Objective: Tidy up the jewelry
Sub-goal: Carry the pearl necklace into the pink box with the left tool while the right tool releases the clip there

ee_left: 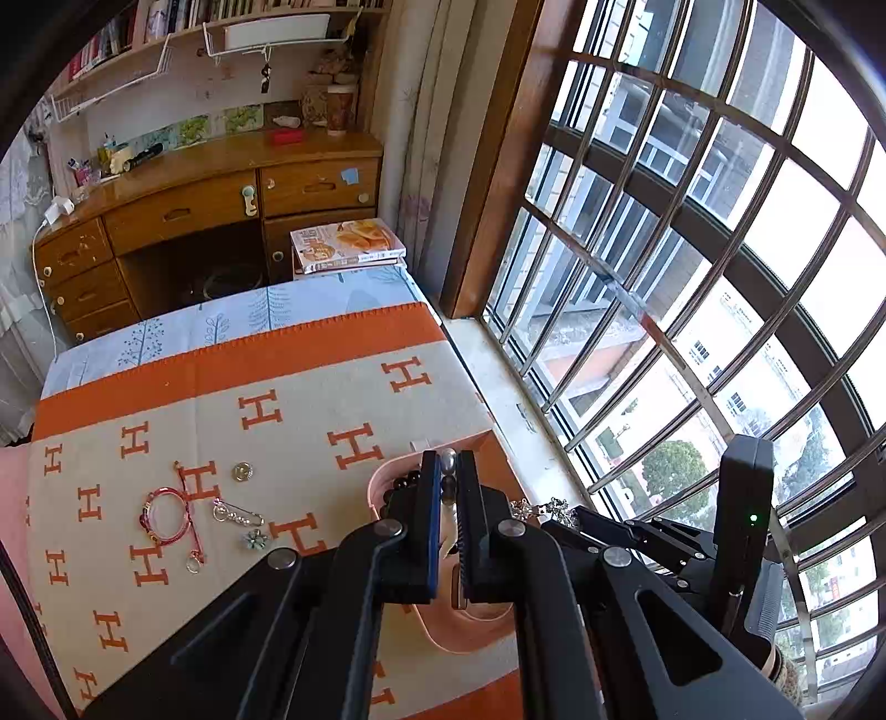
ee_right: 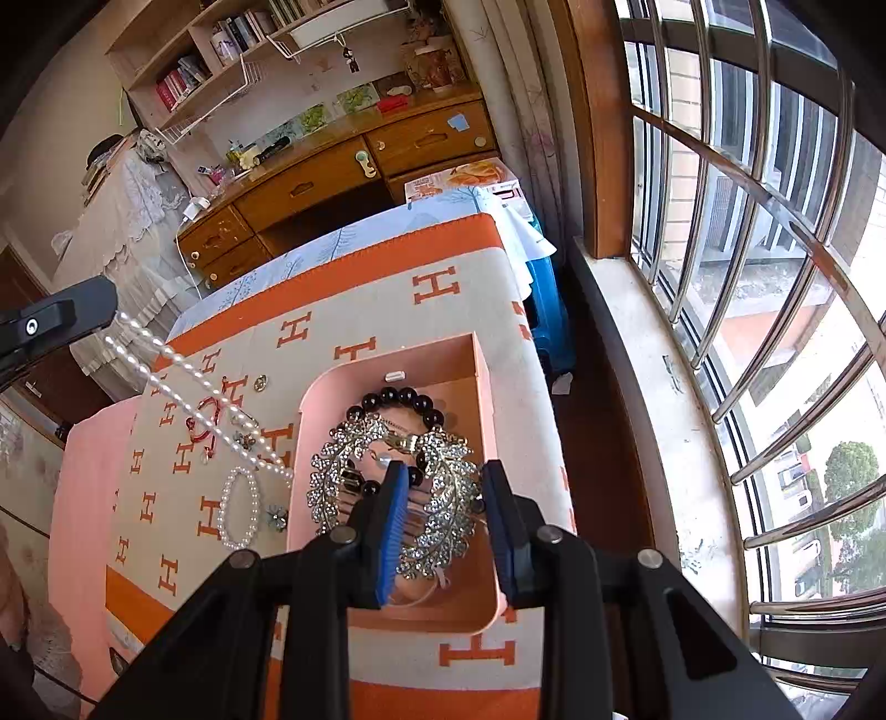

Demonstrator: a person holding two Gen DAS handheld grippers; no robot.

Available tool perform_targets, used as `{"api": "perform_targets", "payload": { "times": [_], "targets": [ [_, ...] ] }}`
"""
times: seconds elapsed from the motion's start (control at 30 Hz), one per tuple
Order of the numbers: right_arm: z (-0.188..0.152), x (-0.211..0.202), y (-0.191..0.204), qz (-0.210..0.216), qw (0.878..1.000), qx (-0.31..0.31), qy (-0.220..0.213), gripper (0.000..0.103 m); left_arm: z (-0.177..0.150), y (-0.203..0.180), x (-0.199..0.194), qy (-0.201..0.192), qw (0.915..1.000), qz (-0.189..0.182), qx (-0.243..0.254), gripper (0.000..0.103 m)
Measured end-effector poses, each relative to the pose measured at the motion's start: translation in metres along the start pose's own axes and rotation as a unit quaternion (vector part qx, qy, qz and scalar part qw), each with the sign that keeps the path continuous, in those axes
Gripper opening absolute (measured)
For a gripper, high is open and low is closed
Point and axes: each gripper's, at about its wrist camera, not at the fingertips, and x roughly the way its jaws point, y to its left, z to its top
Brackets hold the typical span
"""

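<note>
Left gripper (ee_left: 448, 471) pinches pearl necklace (ee_right: 183, 368), dangling left of pink box (ee_right: 482, 399); right gripper (ee_right: 446, 476) wide open, empty, above box.

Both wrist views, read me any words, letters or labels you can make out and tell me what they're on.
"H", repeated in orange, on the blanket.
Cover print on the magazine: too blurred to read.
Spines of the shelf books: too small to read.
Nothing legible on the pink tray.
</note>
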Motion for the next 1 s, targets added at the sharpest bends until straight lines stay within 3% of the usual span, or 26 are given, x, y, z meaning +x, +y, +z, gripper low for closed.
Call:
{"api": "perform_targets", "payload": {
  "times": [0.13, 0.33, 0.5, 0.7, 0.87, 0.97, 1.0],
  "targets": [
    [-0.003, 0.004, 0.002, 0.001, 1.0, -0.008, 0.005, 0.028, 0.003, 0.002, 0.003, 0.004, 1.0, 0.002, -0.002, 0.003],
    [-0.007, 0.015, 0.008, 0.008, 0.999, -0.028, 0.02, 0.028, 0.024, -0.005, -0.034, -0.045, 0.9989, -0.006, 0.01, 0.003],
    [-0.016, 0.039, 0.017, 0.005, 0.998, -0.041, 0.054, 0.028, 0.029, -0.01, -0.041, -0.06, 0.998, -0.012, 0.014, 0.003],
    [-0.027, 0.056, 0.021, -0.017, 0.996, -0.053, 0.063, 0.028, 0.013, -0.012, 0.009, -0.016, 0.9996, -0.009, 0.022, 0.003],
    [-0.032, 0.056, 0.024, -0.027, 0.997, -0.062, 0.045, 0.028, -0.008, -0.007, 0.065, 0.016, 0.9992, 0.013, 0.035, 0.004],
    [-0.035, 0.05, 0.028, -0.037, 0.996, -0.071, 0.037, 0.03, -0.027, 0.004, 0.083, 0.028, 0.9989, 0.023, 0.028, 0.025],
    [-0.037, 0.048, 0.029, -0.035, 0.996, -0.074, 0.037, 0.031, -0.032, 0.007, 0.083, 0.028, 0.9991, 0.023, 0.023, 0.04]
  ]
}}
